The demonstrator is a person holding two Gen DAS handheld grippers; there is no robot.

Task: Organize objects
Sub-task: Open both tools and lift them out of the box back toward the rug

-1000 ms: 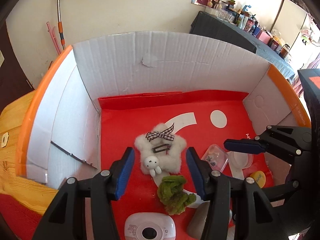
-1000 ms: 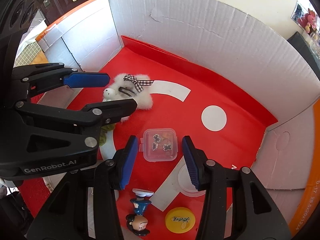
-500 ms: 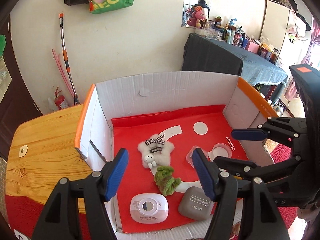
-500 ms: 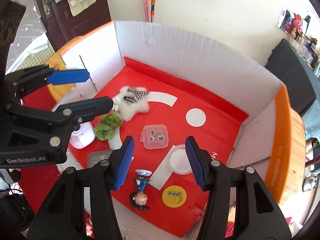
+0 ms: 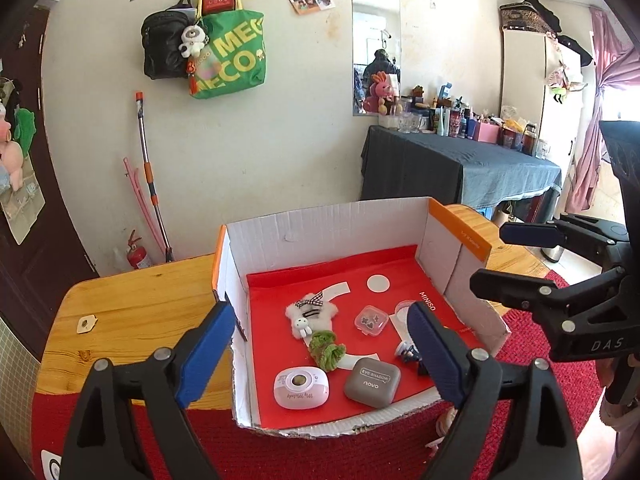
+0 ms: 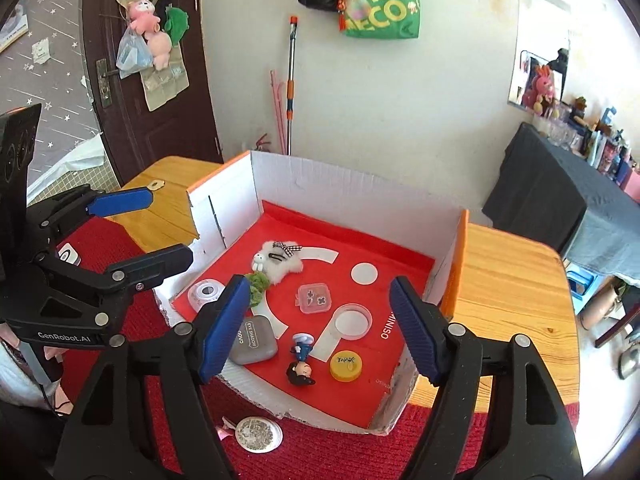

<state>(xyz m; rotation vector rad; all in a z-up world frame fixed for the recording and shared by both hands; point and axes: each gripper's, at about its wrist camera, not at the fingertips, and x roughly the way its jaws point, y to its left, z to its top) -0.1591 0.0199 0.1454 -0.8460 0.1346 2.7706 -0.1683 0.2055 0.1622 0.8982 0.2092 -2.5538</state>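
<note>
An open cardboard box [image 5: 328,224] with a red floor holds a white fluffy star plush [image 5: 312,314], a green scrunchie [image 5: 326,350], a small clear case [image 5: 372,320], a pink-white round device [image 5: 301,387] and a grey eye shadow case [image 5: 372,380]. The right wrist view adds a figurine [image 6: 300,364], a yellow cap [image 6: 346,366] and a clear lid [image 6: 352,322]. My left gripper [image 5: 320,312] hangs above the box's near left side. My right gripper [image 6: 320,286] hangs above the near right side. Both jaws are opening with nothing between them.
The box [image 6: 320,188] sits on a wooden table [image 6: 512,280] with a red mat [image 6: 328,452] at the front. A round glittery disc [image 6: 258,434] lies on the mat outside the box. A cluttered dark-clothed side table [image 5: 460,168] stands behind.
Both grippers have lifted up and back out of the box, and their jaws have spread wider. The plush and the clear case stay on the red floor.
</note>
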